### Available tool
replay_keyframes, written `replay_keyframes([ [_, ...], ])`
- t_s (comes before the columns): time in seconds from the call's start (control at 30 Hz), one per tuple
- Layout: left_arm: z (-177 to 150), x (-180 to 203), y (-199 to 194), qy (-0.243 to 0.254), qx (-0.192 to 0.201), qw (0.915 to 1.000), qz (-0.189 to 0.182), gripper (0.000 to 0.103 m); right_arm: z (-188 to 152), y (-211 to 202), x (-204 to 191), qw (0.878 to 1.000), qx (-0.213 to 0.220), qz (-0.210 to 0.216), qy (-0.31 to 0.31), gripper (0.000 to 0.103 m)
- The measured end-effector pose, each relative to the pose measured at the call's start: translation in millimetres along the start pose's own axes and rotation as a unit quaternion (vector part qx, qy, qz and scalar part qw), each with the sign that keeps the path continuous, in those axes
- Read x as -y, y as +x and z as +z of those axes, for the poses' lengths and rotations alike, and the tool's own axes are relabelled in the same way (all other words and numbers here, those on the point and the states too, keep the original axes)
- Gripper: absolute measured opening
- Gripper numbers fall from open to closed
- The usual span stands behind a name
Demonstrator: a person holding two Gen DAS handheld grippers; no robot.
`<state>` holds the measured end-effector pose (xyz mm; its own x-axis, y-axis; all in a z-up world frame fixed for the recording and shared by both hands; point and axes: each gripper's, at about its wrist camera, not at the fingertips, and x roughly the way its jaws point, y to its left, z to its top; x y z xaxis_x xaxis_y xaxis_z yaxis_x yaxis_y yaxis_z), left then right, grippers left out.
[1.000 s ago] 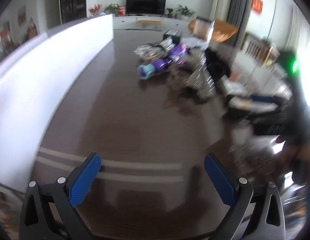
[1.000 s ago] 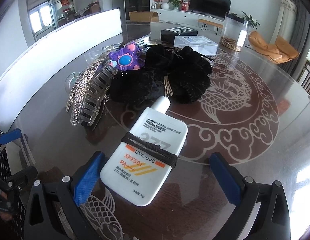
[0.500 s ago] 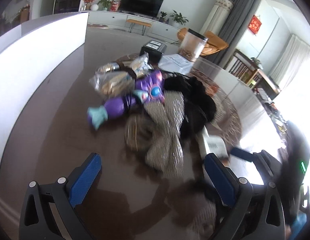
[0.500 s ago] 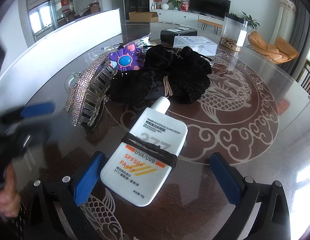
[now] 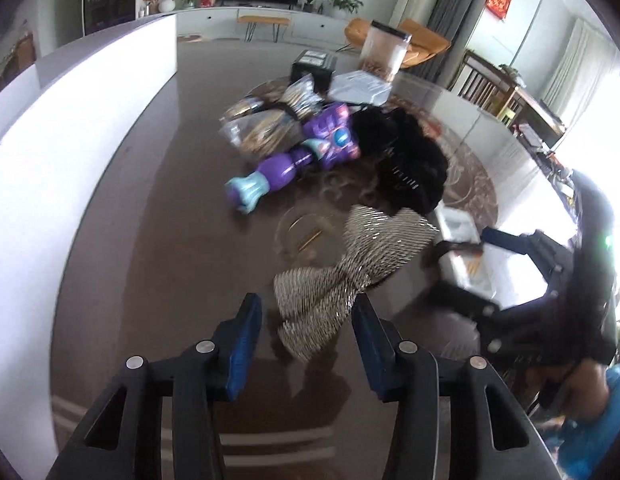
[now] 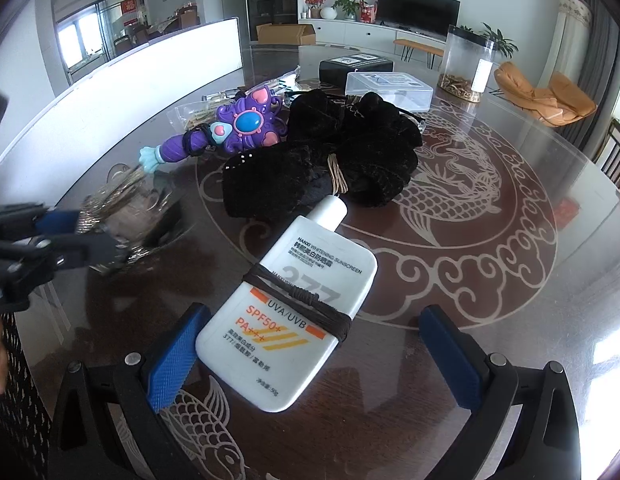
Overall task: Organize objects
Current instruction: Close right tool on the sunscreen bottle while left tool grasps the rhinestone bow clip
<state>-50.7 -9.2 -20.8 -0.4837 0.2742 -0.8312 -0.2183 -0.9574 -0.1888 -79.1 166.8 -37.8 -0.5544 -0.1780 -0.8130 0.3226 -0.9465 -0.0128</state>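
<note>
Presumably light and stiff, the rhinestone bow clip [image 5: 349, 268] sits between the half-closed left tool [image 5: 306, 320], best pinched mid-wing.

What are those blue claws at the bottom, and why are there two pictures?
A person holds a grabber in each hand, with a camera on each. The left picture looks past the left gripper, whose blue fingers sit on either side of a sparkly silver hair bow, not yet squeezing it. The right picture looks past the right gripper, wide open around a white sunscreen bottle. Also on the glass table: a purple toy wand and black velvet scrunchies.
</note>
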Motion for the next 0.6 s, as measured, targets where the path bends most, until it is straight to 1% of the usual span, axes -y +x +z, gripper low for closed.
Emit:
replay_keyframes([
  [0.03, -1, 0, 0, 0.003, 0.0, 1.0, 0.004, 0.06, 0, 0, 0, 1.0, 0.0, 0.0, 0.0, 0.103],
  [0.1, -1, 3, 1, 0.015, 0.004, 0.9998, 0.015, 0.068, 0, 0, 0, 1.0, 0.0, 0.0, 0.0, 0.103],
  [0.17, 1, 6, 1, 0.036, 0.008, 0.9992, 0.017, 0.072, 0, 0, 0, 1.0, -0.001, 0.001, -0.001, 0.103],
  [0.23, 11, 9, 6, 0.048, 0.01, 0.9987, 0.016, 0.073, 1, 1, 2, 1.0, -0.008, 0.004, -0.002, 0.103],
  [0.27, 14, 10, 7, 0.052, 0.013, 0.9986, 0.007, 0.073, 1, 0, 3, 1.0, -0.015, 0.003, 0.0, 0.103],
  [0.4, 22, 17, 11, 0.064, 0.02, 0.9967, -0.045, 0.072, 5, 1, 9, 0.999, -0.047, 0.0, 0.021, 0.103],
  [0.47, 17, 22, 10, 0.072, 0.016, 0.9957, -0.056, 0.068, 8, 2, 12, 0.998, -0.051, 0.004, 0.031, 0.103],
  [0.5, 13, 24, 9, 0.076, 0.014, 0.9952, -0.061, 0.061, 10, 2, 14, 0.998, -0.054, 0.007, 0.035, 0.103],
  [0.57, 6, 25, 8, 0.078, 0.004, 0.9948, -0.065, 0.06, 14, 4, 16, 0.997, -0.066, 0.009, 0.037, 0.103],
  [0.6, 3, 25, 6, 0.078, 0.005, 0.995, -0.062, 0.06, 14, 5, 15, 0.997, -0.073, 0.007, 0.036, 0.103],
])
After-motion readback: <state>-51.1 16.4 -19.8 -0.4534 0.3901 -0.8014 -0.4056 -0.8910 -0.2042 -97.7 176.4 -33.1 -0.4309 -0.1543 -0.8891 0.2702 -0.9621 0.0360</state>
